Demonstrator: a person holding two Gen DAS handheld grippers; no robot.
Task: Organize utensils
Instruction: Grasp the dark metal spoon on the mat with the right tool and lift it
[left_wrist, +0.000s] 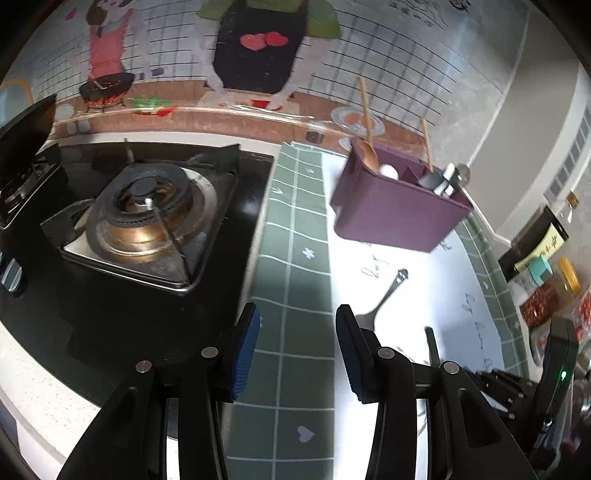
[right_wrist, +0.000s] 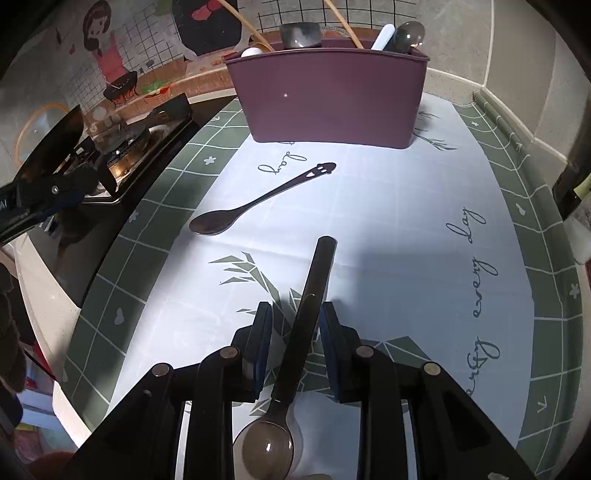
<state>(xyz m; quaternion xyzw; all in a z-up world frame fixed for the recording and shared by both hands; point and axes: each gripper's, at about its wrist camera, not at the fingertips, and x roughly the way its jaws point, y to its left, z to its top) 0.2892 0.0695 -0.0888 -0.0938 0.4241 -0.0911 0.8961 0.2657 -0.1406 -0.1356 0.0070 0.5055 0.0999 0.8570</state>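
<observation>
**Straddling the dark-handled spoon, holder straight ahead**

My right gripper points steeply down with its fingers narrowly apart on either side of the dark-handled spoon. The spoon lies on the mat, handle toward the purple holder, bowl back under my wrist. The pads are not pressing yet; a thin gap shows on each side. I judge the handle is the right place to pinch, since it is straight and slim.

My left gripper hangs half open with nothing between its fingers, over the mat's green border beside the stove. The small spoon lies between me and the holder, probably the left's next pick. The holder already carries several utensils, so these two look like the last.
</observation>
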